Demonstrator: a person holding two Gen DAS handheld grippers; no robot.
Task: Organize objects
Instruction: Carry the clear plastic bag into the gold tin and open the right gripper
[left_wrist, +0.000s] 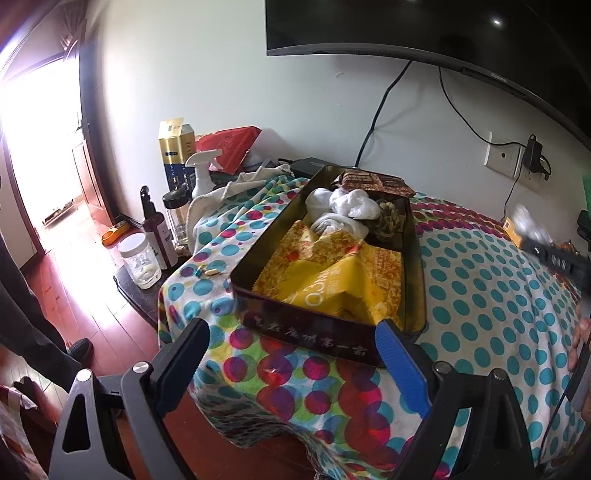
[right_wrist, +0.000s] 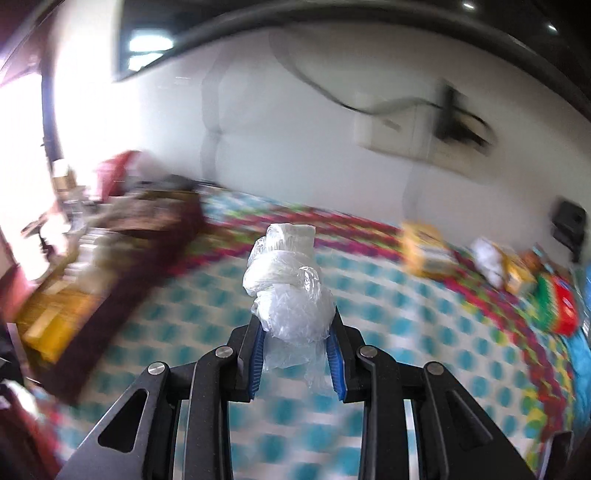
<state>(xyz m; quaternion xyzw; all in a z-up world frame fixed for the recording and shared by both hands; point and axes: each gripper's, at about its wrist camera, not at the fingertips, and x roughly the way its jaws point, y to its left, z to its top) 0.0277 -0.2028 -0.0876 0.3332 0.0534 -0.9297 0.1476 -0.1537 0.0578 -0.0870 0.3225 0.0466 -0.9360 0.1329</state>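
Note:
A dark rectangular tin box (left_wrist: 415, 266) lies on the polka-dot cloth (left_wrist: 480, 295), holding yellow snack packets (left_wrist: 332, 280), white bundles (left_wrist: 351, 206) and a brown packet (left_wrist: 373, 182). My left gripper (left_wrist: 291, 332) is open, its fingers on either side of the tin's near end. My right gripper (right_wrist: 295, 325) is shut on a knotted clear plastic bag (right_wrist: 288, 280) with something white inside, held above the cloth. It shows blurred at the right edge of the left wrist view (left_wrist: 528, 225). The tin appears blurred at left in the right wrist view (right_wrist: 110, 258).
Bottles, a glass jar (left_wrist: 140, 260), a spray bottle (left_wrist: 201, 173) and a gold carton (left_wrist: 177, 147) stand left of the cloth. Small packets (right_wrist: 517, 266) lie at the cloth's far right. A wall TV (left_wrist: 406, 26), cables and a socket (left_wrist: 504, 155) are behind. A person's leg (left_wrist: 33, 321) is at left.

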